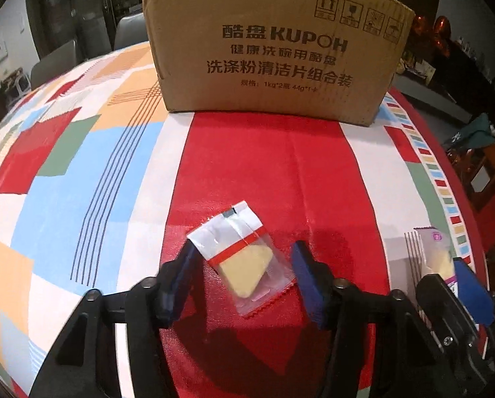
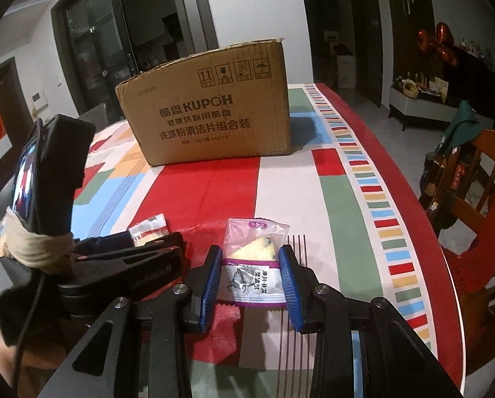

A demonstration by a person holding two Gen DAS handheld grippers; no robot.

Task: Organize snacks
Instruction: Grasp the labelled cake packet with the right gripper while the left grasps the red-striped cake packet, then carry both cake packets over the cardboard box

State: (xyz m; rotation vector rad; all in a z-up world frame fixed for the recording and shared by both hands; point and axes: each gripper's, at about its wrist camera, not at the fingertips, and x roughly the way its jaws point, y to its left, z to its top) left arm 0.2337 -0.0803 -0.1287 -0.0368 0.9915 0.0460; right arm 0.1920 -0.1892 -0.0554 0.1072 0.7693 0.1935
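A clear snack packet with red stripes (image 1: 247, 262) lies flat on the red band of the tablecloth. My left gripper (image 1: 244, 255) straddles it: the left pad touches its white corner, the right pad stands just off its edge, so the jaws are open. In the right wrist view this packet (image 2: 147, 229) shows at the left gripper's tips (image 2: 167, 242). My right gripper (image 2: 250, 265) is shut on a purple-trimmed snack packet (image 2: 254, 258), both blue pads against its sides. It also appears in the left wrist view, packet (image 1: 436, 252) in gripper (image 1: 443, 265). A brown cardboard box (image 1: 274, 49) (image 2: 207, 116) stands farther back.
The table (image 2: 347, 192) wears a patchwork cloth, and its red border curves along the right edge. A wooden chair (image 2: 473, 179) with green cloth over it stands close off that edge. Grey chairs (image 1: 58, 63) sit behind the table at the far left.
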